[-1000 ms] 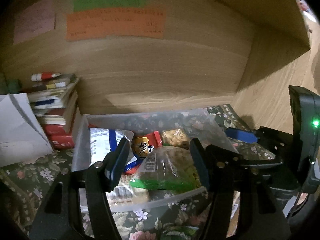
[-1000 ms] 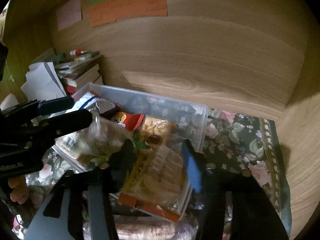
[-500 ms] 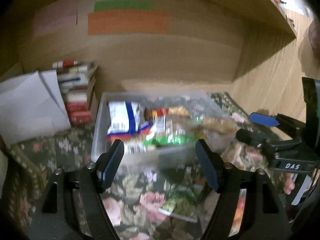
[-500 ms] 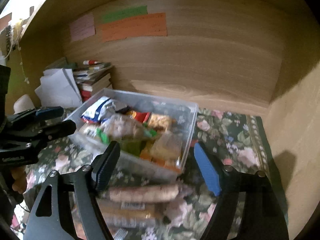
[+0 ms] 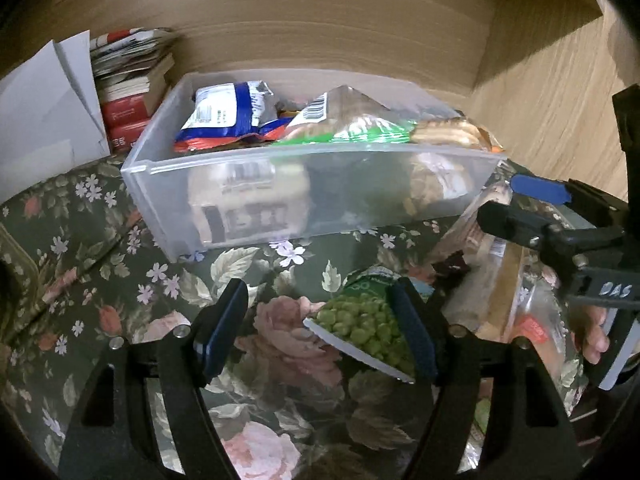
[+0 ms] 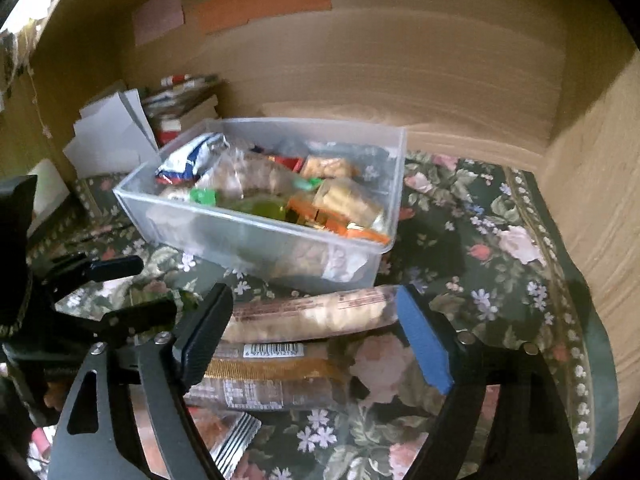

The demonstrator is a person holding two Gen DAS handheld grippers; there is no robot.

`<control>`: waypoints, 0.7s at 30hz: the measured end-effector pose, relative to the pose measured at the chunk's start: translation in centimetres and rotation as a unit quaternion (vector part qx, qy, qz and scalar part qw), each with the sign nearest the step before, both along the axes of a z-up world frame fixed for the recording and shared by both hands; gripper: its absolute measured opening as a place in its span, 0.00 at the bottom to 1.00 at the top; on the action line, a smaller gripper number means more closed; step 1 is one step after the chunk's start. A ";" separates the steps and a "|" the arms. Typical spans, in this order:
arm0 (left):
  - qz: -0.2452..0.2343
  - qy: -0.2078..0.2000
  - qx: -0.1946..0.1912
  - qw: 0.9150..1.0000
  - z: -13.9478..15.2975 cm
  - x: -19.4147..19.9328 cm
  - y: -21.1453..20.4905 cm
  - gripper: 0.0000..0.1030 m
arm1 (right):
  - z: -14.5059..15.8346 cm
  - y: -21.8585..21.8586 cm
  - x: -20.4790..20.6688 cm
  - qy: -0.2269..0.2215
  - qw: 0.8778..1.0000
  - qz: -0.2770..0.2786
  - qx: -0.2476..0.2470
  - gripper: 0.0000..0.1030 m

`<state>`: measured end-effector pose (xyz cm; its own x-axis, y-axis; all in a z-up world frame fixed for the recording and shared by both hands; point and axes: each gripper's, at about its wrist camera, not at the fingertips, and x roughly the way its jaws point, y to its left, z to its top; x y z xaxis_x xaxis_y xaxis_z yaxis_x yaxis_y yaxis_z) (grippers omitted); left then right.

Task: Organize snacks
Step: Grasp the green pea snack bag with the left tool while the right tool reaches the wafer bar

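Observation:
A clear plastic bin [image 5: 256,208] [image 6: 224,236] holds several snack packs on the floral cloth. My left gripper [image 5: 316,332] is open and empty, low over the cloth in front of the bin; a green pea pack [image 5: 362,326] lies against its right finger. My right gripper [image 6: 316,332] is open and empty above long cracker packs [image 6: 308,314] that lie in front of the bin. It also shows in the left wrist view [image 5: 532,204], at the right.
A stack of books [image 5: 132,84] and white paper [image 5: 44,108] sit left of the bin. Wooden walls close the back and right side [image 6: 600,200]. More wrapped snacks [image 5: 516,292] lie on the cloth at the right.
Both grippers have pulled back and down from over the bin, leaving the packs inside it. They now hover over the loose snacks in front of the bin.

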<state>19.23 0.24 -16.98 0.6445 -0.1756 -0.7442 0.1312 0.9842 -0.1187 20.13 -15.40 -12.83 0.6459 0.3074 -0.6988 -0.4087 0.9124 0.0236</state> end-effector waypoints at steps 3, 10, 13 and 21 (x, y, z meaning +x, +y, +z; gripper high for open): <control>0.015 -0.002 0.005 1.000 -0.1 -0.1 0.7 0.73 | -0.2 0.4 -0.2 -0.011 1.000 0.002 -0.025 0.83; 0.049 -0.002 0.005 0.999 -0.2 -0.8 3.9 0.73 | -1.1 -2.1 -0.4 0.013 0.999 -0.016 -0.031 0.81; 0.063 -0.002 0.009 0.998 -0.3 -1.6 5.2 0.73 | -1.2 -3.8 -0.6 0.023 0.999 -0.033 -0.018 0.81; 0.068 0.008 0.015 0.998 -0.8 -3.0 6.2 0.73 | -1.7 -6.3 -0.6 0.042 0.997 -0.064 -0.031 0.80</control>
<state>16.20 6.43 -17.83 0.6488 -0.0652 -0.7581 -0.0054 0.9959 -0.0903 19.53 -21.73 -14.48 0.6156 0.1798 -0.7672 -0.2874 0.9578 -0.0061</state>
